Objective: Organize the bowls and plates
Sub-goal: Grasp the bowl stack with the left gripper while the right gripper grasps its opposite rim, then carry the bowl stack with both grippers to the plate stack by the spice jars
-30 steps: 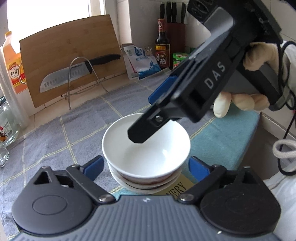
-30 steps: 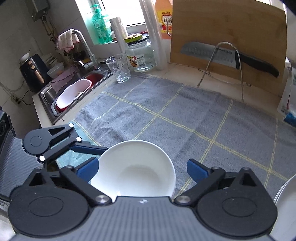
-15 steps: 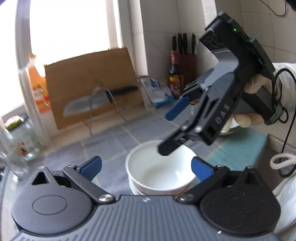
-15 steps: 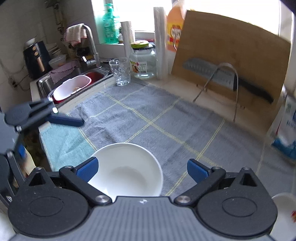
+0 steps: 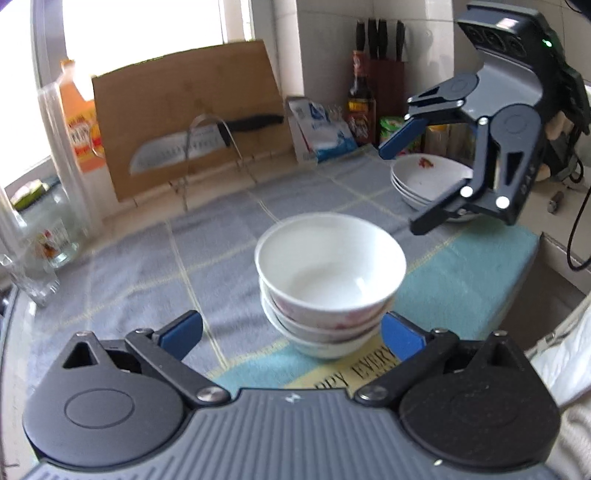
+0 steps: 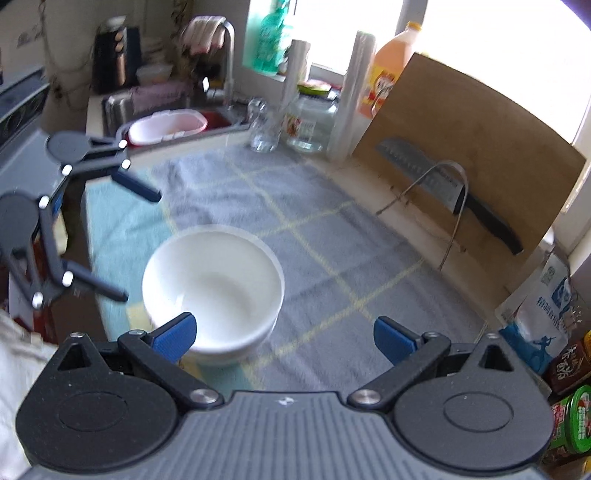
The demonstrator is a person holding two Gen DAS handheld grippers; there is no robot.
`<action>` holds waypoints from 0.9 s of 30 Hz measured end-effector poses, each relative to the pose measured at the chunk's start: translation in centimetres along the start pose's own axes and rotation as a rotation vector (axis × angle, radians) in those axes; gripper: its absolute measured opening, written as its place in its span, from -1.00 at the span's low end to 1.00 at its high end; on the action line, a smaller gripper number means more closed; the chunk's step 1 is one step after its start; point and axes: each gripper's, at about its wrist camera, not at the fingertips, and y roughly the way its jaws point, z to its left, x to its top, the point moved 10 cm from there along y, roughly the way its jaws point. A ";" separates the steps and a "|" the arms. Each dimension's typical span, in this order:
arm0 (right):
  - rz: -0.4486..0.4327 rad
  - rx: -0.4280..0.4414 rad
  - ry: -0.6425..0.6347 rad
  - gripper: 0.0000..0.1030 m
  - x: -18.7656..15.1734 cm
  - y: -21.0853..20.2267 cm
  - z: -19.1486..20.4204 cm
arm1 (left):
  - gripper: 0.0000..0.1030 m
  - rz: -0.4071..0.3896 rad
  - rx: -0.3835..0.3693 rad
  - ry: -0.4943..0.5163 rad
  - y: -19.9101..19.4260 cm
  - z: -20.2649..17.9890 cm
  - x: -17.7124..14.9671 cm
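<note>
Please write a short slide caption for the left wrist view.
Open left gripper facing stacked bowls on a cloth; open right gripper beyond.

A kitchen counter runs under a bright window that washes the scene in daylight. A grey checked cloth covers the worktop. White tiled walls meet in the corner. A wooden cutting board leans below the window, and a steel sink with a tap sits at the far end.

Plate stack partly hidden behind right gripper
</note>
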 end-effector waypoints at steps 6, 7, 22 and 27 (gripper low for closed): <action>0.086 0.033 -0.012 1.00 -2.2 2.3 1.6 | 0.99 0.074 -0.095 0.003 1.9 -0.7 -1.5; 0.101 0.029 -0.019 1.00 -2.6 2.9 1.9 | 0.99 0.082 -0.104 0.002 2.3 -0.6 -1.6; 0.168 0.021 0.036 1.00 -3.1 8.4 3.7 | 0.98 0.080 -0.233 0.288 7.0 0.4 -1.9; 0.181 0.026 0.016 1.00 -2.7 8.5 4.2 | 0.94 0.076 -0.298 0.392 7.9 -0.3 -2.0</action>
